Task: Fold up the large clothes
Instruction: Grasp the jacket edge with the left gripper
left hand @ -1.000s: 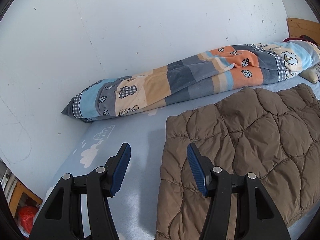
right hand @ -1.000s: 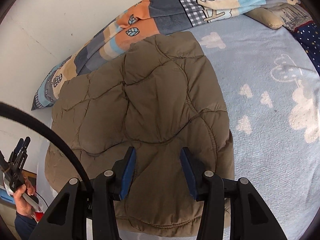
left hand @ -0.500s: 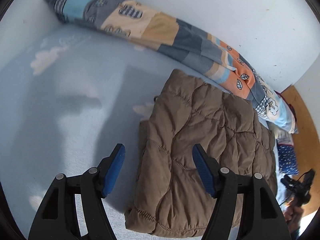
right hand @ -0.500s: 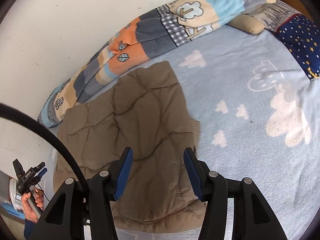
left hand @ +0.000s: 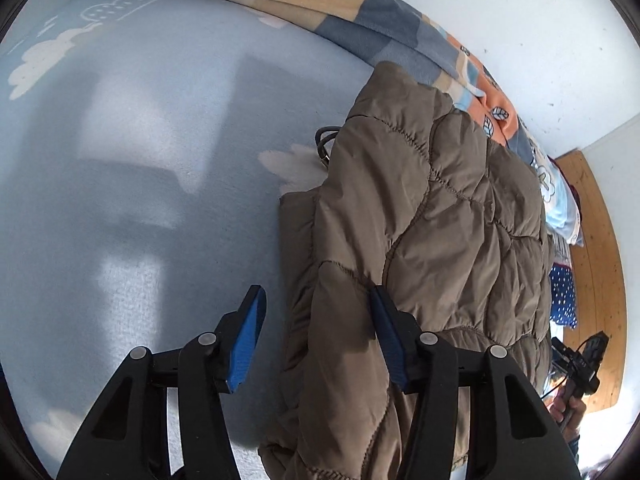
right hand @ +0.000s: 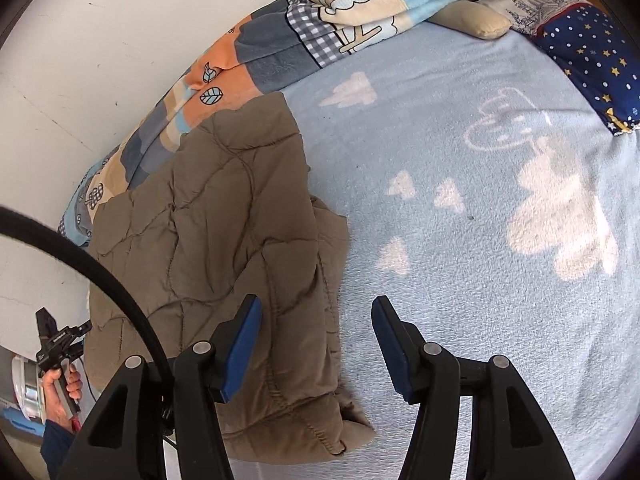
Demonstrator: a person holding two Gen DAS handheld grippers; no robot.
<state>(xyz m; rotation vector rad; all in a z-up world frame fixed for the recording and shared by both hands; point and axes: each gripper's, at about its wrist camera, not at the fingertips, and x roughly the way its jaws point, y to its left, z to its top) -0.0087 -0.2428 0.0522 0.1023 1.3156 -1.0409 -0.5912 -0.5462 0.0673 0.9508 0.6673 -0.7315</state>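
The folded brown quilted jacket (right hand: 224,248) lies on the bed (right hand: 460,152); the left gripper (left hand: 316,336) and right gripper (right hand: 316,344) hang over its edges, jaws spread wide, holding nothing.

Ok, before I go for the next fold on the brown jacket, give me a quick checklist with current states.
1. Left hand-held gripper open: ok.
2. Right hand-held gripper open: ok.
3. Brown quilted jacket lying on the blue blanket, not held: ok.
4. Jacket edge between the left fingers: ok; the right blue pad sits over the fabric.
5. Right hand-held gripper lined up: not ok, the jacket's edge sits only beside its left pad.
6. Dark cord loop at the jacket's far edge free of the fold: cannot tell.
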